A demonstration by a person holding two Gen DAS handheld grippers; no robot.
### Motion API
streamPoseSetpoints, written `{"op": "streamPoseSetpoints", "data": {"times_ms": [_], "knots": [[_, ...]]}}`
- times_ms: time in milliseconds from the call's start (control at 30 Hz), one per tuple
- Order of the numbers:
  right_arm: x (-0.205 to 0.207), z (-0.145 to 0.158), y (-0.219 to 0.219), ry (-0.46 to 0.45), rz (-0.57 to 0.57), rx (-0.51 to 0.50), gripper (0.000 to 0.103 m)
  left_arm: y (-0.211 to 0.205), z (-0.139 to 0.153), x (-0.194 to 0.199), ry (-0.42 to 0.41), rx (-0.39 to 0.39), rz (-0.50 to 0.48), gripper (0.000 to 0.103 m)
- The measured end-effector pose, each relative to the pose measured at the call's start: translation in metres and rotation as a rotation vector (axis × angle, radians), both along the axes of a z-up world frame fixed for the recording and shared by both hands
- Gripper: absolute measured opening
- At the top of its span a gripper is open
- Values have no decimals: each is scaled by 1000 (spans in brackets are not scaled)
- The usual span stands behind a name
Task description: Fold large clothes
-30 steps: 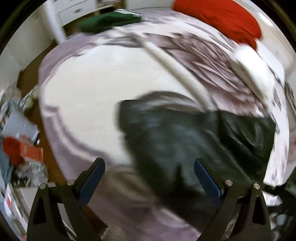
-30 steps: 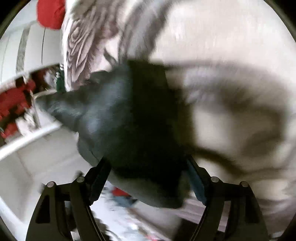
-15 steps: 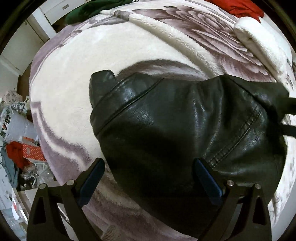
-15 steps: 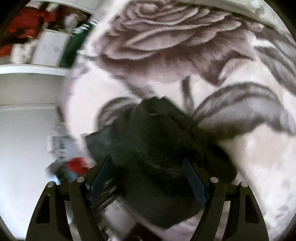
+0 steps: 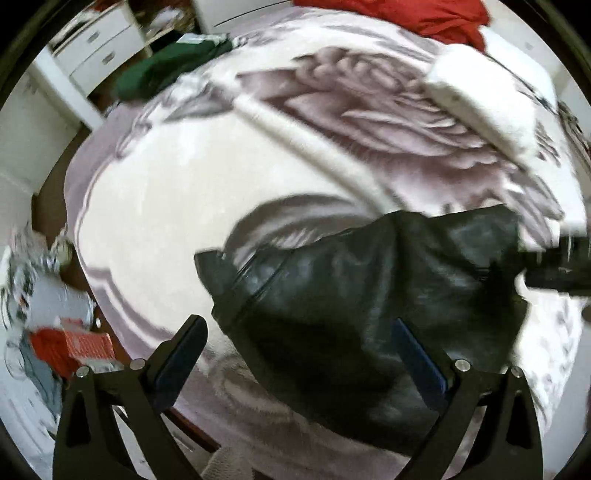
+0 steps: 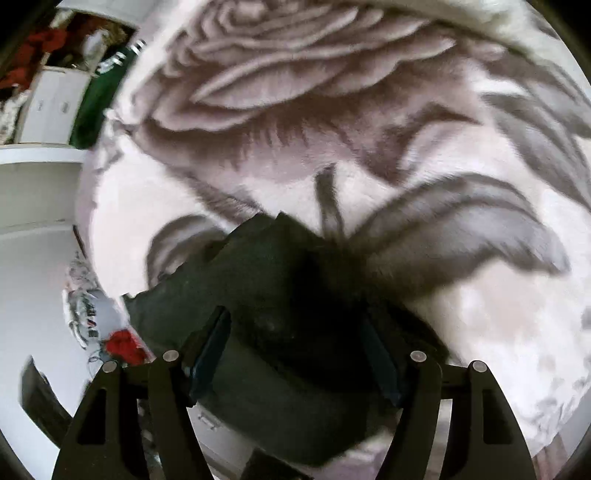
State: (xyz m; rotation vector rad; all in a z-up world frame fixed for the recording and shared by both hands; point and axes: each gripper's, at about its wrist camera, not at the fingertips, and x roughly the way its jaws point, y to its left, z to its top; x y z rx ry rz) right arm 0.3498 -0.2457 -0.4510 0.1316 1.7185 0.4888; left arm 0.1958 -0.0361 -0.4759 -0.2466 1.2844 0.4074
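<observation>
Both claws point steeply down over the bed. Left gripper has its jaws spread wide with nothing pinched; its left blue pad hangs over the bare blanket, and its right pad is over the black leather jacket without pressing on it. Off past the bed's left edge lies floor clutter with a red box, and white drawers stand at the upper left beside a dark green garment. That jacket sits bunched on the rose-patterned blanket, toward the near edge of the bed, its collar end pointing left. Farther right a white fluffy fold runs along the bed, with a red cloth above it, and a blurred black gripper part enters at the right edge beside the jacket.

Right gripper has its jaws fairly wide and closing, with the jacket heaped between them; whether the pads press on the leather I cannot tell, as dark blends into dark there. Its right side looks over the blanket's big grey leaf print
</observation>
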Motion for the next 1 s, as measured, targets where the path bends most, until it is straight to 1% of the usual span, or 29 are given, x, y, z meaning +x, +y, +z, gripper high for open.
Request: {"op": "streamPoseSetpoints", "data": {"times_ms": [67, 100, 133, 167, 200, 300, 367, 433, 467, 533, 600, 667, 700, 767, 800, 833, 867, 900, 933, 967, 1000], "knots": [[-20, 22, -23, -64, -14, -67, 77, -9, 18, 3, 2, 12, -40, 103], [-35, 30, -40, -77, -46, -97, 77, -16, 27, 5, -2, 12, -67, 103], [-45, 33, -53, -69, -76, -102, 78, -20, 34, 6, -5, 5, -86, 103], [-64, 31, -74, -29, -143, -86, 78, -24, 38, 5, -8, -1, -101, 103], [-73, 27, -85, 1, -185, -64, 78, -29, 41, 5, -11, -9, -119, 103], [-115, -4, -118, 125, -350, 34, 78, -44, 42, 14, -7, -20, -184, 103], [-138, -26, -127, 178, -434, 67, 78, -53, 36, 16, 3, -25, -233, 103], [-159, -45, -131, 220, -507, 95, 78, -59, 25, 21, 25, -51, -282, 103], [-166, -55, -130, 236, -533, 95, 78, -60, 22, 23, 32, -60, -303, 103], [-174, -65, -123, 237, -562, 71, 78, -63, 13, 27, 50, -60, -362, 103], [-177, -72, -109, 212, -563, 32, 78, -60, 3, 28, 62, -52, -408, 103], [-179, -76, -97, 155, -553, -77, 78, -51, -12, 28, 86, -80, -427, 103], [-181, -79, -94, 147, -555, -112, 82, -43, -23, 29, 99, -81, -427, 103], [-184, -87, -93, 159, -577, -170, 88, -24, -47, 30, 129, -40, -430, 103], [-185, -89, -95, 197, -611, -182, 88, -12, -60, 30, 147, -14, -422, 103], [-184, -86, -97, 231, -637, -188, 88, 1, -70, 32, 160, 7, -408, 103], [-180, -77, -97, 249, -644, -195, 86, 18, -81, 33, 168, 18, -384, 103], [-174, -61, -96, 219, -648, -186, 84, 31, -87, 35, 168, 17, -361, 103], [-169, -44, -96, 171, -664, -153, 84, 43, -91, 36, 157, 2, -344, 103], [-162, -28, -95, 124, -674, -113, 84, 50, -93, 38, 148, -10, -335, 103], [-148, -10, -90, 60, -667, -47, 84, 56, -95, 40, 141, -16, -329, 103]]}}
